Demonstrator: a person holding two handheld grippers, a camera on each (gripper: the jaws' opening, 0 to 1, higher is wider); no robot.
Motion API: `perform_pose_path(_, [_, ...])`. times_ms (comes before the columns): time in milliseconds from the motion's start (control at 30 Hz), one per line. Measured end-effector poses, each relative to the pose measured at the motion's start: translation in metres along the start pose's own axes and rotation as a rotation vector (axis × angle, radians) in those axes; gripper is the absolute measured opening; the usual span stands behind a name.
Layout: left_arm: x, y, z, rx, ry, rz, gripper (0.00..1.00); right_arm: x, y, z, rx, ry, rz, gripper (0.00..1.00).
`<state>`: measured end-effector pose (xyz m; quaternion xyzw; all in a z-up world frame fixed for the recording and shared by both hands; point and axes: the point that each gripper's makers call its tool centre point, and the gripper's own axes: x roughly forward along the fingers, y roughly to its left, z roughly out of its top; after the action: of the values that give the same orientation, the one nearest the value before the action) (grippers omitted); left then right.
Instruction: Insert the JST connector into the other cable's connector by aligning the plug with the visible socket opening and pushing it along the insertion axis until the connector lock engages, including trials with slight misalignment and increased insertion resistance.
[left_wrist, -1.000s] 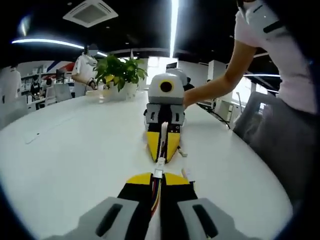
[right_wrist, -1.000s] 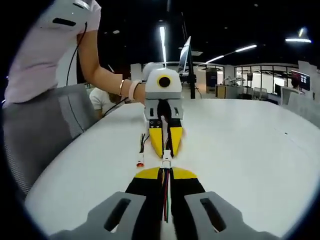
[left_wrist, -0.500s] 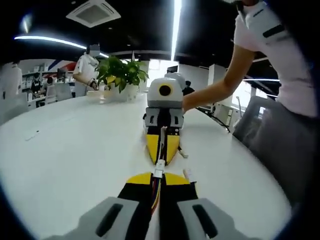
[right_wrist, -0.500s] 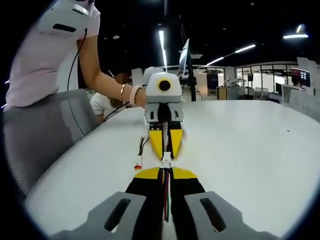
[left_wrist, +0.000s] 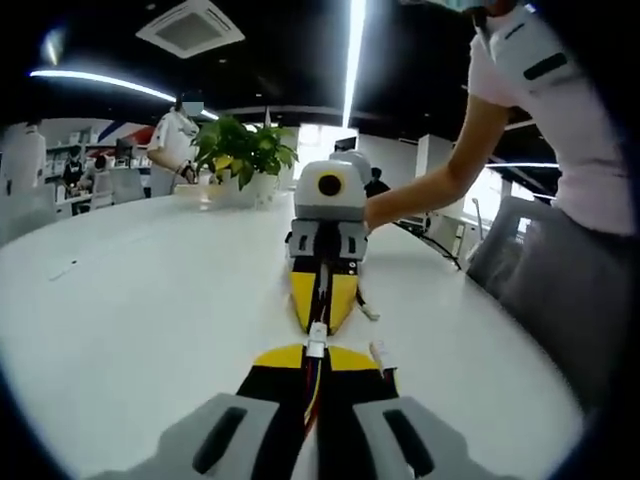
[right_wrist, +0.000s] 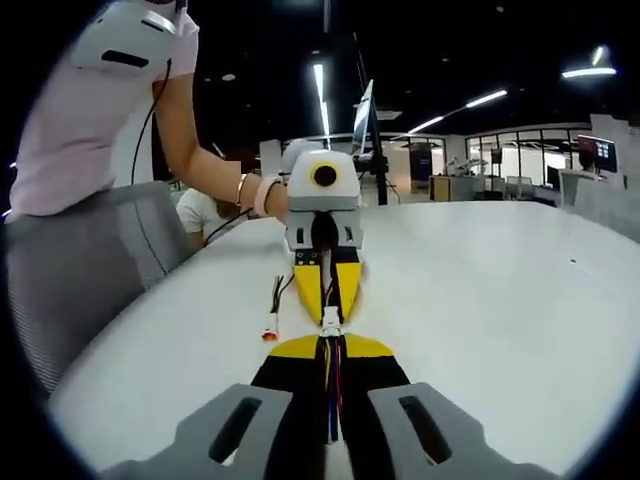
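Left hand-held gripper (left_wrist: 315, 352): its yellow-tipped jaws are clenched on a multicoloured cable whose white connector (left_wrist: 316, 346) pokes out just past the tips; in the right gripper view it (right_wrist: 324, 300) faces the camera, tips down near the desk.
Right hand-held gripper (right_wrist: 331, 343): jaws pressed together on a red, blue and green cable (right_wrist: 331, 385), with a small white connector (right_wrist: 330, 319) at the tips; in the left gripper view it (left_wrist: 320, 312) points back at the camera.
Connectors: the two white pieces meet end to end between the opposing tips, above the middle of the desk. They are too small to tell whether they are fully seated or locked.
Desk (left_wrist: 140, 300): broad, white and rounded; its near edge is cut off by the gripper bodies.
Loose cable end (right_wrist: 270, 332): dark wires with a small orange-and-white plug lying on the desk just beside the grippers, toward the person's edge; its details are blurred.
Person (right_wrist: 100, 120): pale pink top, seated at the desk edge, the head cropped out; a hand (right_wrist: 262, 195) with a wrist band grips the left hand-held gripper.
Plant (left_wrist: 240, 150): leafy, potted, at the far edge of the desk.
Background: dim office with ceiling strip lights; the distant figures and furniture are hard to make out.
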<state>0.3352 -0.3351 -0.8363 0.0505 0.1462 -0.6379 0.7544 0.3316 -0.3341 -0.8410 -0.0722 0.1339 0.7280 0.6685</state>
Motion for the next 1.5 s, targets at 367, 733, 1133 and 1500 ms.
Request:
perform_pose_path(367, [0.0, 0.001, 0.001, -0.006, -0.004, 0.003, 0.0, -0.001, 0.0, 0.001, 0.006, -0.006, -0.01, 0.03])
perform_pose_path(733, [-0.004, 0.013, -0.004, -0.008, -0.003, 0.031, 0.0, 0.001, -0.001, 0.002, 0.005, -0.006, -0.053, 0.05])
perform_pose_path(1133, [-0.006, 0.025, -0.004, -0.044, -0.019, 0.096, 0.01, 0.003, -0.009, 0.006, 0.06, -0.027, -0.099, 0.05])
perform_pose_path(1500, [-0.006, 0.025, -0.003, -0.091, -0.032, 0.12, 0.05, 0.002, -0.015, 0.006, 0.108, -0.045, -0.122, 0.09])
